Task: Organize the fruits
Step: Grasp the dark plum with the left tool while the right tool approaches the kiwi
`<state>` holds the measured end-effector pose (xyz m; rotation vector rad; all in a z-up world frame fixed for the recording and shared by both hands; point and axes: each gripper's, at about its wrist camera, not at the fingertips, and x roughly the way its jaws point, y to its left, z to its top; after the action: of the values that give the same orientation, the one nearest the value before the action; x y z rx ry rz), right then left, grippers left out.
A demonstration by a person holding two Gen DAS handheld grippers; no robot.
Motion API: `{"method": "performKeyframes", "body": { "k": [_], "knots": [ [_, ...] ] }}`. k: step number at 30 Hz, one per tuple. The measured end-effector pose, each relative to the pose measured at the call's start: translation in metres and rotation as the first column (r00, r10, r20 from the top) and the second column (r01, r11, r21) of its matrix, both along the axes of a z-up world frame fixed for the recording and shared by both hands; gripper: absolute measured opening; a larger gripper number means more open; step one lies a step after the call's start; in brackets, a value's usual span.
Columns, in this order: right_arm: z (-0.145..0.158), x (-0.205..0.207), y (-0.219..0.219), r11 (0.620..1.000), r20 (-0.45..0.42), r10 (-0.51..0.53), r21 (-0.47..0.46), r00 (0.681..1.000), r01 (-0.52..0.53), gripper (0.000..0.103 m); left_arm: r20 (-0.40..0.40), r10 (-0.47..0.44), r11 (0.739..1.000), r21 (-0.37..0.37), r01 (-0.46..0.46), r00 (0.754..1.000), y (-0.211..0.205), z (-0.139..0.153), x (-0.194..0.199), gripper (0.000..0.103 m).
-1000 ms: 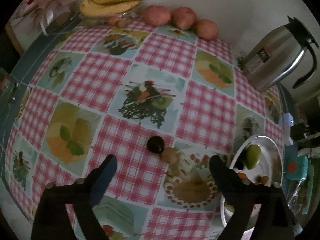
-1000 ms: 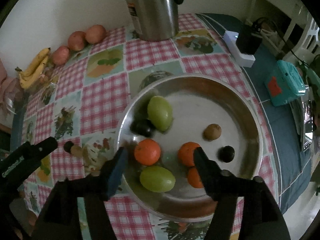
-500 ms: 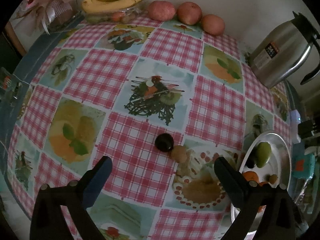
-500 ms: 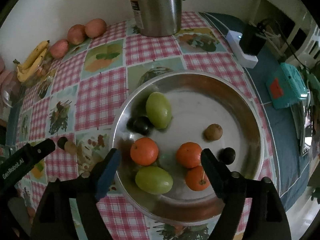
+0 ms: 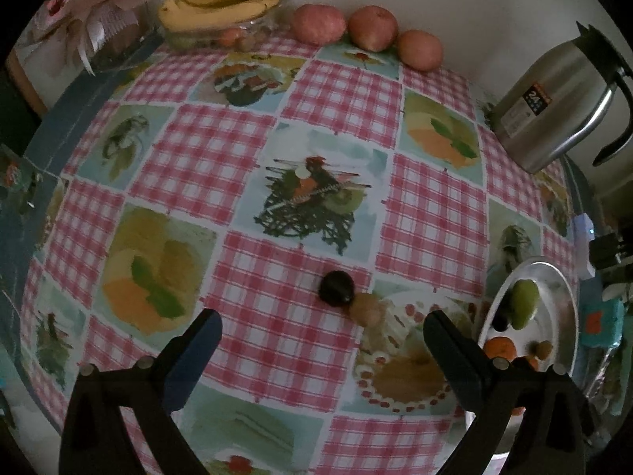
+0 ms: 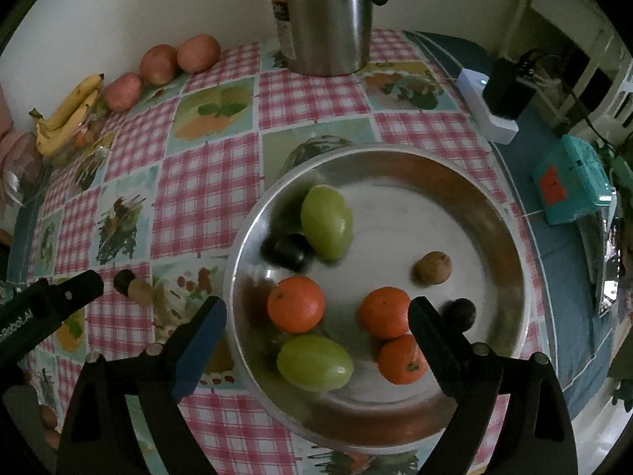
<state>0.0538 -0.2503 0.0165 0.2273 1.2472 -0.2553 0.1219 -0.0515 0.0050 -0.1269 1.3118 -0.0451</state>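
A dark plum (image 5: 336,287) and a small brown fruit (image 5: 368,308) lie touching on the checked tablecloth; both also show in the right wrist view, the plum (image 6: 124,281) beside the brown fruit (image 6: 139,292). My left gripper (image 5: 322,326) is open and empty, hovering just short of them. A steel bowl (image 6: 502,213) holds two green fruits (image 6: 326,221), three oranges (image 6: 296,303), a dark plum (image 6: 290,251), a brown fruit (image 6: 432,267) and another dark fruit (image 6: 459,314). My right gripper (image 6: 316,316) is open and empty above the bowl's near side.
Bananas (image 5: 225,2) in a glass dish and three red apples (image 5: 372,27) line the wall at the back. A steel thermos jug (image 5: 554,107) stands at the right. A white power strip (image 6: 486,111) and a teal box (image 6: 569,182) lie beyond the bowl.
Both grippers have pulled back and risen a little, so the table and bowl look farther off. The left gripper's jaws have spread slightly. No fruit has moved.
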Motion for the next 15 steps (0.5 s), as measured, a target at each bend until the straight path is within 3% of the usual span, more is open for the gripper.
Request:
{"method": "performKeyframes", "body": {
  "k": [10, 15],
  "knots": [
    [-0.001, 0.014, 0.037, 0.997, 0.018, 0.077, -0.009, 0.997, -0.077, 0.093, 0.049, 0.066, 0.993, 0.09, -0.07, 0.997, 0.051, 0.01, 0.012, 0.103],
    [-0.005, 0.024, 0.067, 0.991, 0.033, 0.123, 0.058, 0.992, -0.124, 0.093, 0.06, 0.131, 0.985, 0.104, -0.136, 0.99, 0.085, 0.011, 0.017, 0.103]
  ]
}}
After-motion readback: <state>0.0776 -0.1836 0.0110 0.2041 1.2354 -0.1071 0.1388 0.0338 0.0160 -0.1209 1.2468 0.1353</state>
